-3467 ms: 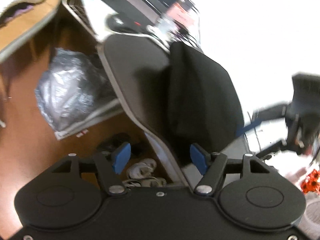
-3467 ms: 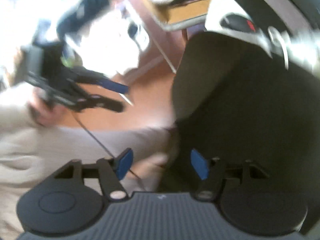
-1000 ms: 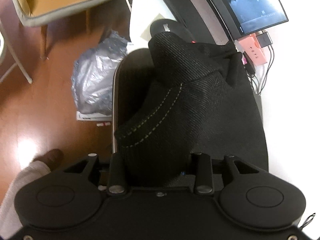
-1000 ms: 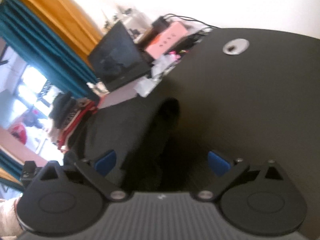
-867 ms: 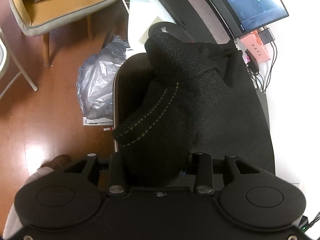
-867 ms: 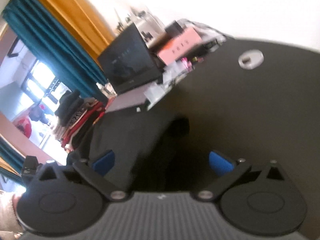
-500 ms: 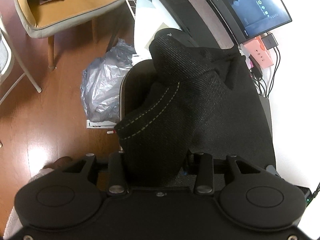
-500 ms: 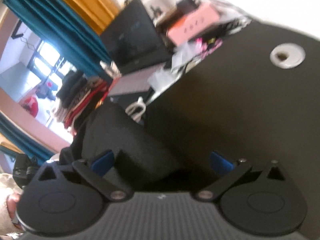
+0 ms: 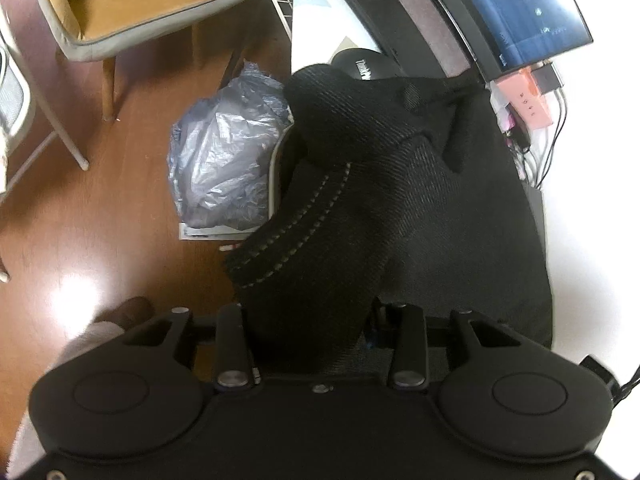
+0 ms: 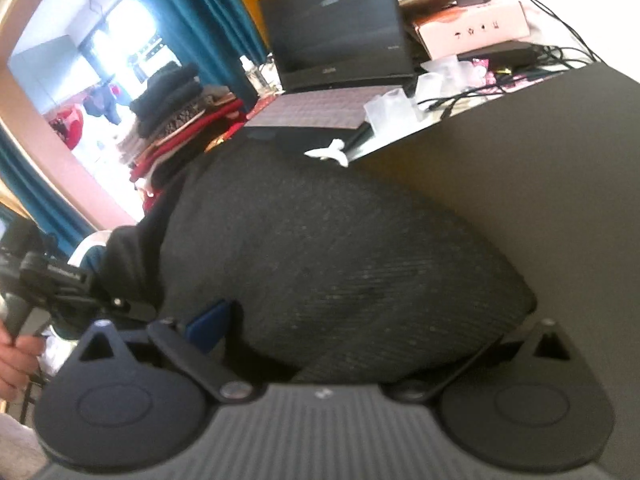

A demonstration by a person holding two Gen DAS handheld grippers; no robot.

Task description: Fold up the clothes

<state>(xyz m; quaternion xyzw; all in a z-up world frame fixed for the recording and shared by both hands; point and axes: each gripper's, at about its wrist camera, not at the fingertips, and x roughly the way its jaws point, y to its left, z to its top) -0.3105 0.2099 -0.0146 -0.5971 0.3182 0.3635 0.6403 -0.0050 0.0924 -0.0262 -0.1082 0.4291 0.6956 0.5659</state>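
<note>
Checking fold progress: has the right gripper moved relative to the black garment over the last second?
Yes. The right gripper has closed in on the black garment, which now bulges between its wide-open jaws; the pink box sits higher up the frame.

Daylight floods in from the window point(image 10: 116, 28) at far left of the right wrist view, blown out to white. A glare patch shines on the wooden floor point(image 9: 74, 294) at near left in the left view. Both pictures bend strongly at the edges, and the right one looks slightly soft, perhaps from motion.

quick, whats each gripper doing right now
Left gripper: shut on the black garment.
Right gripper: open, jaws spread wide around the garment's bulk.
</note>
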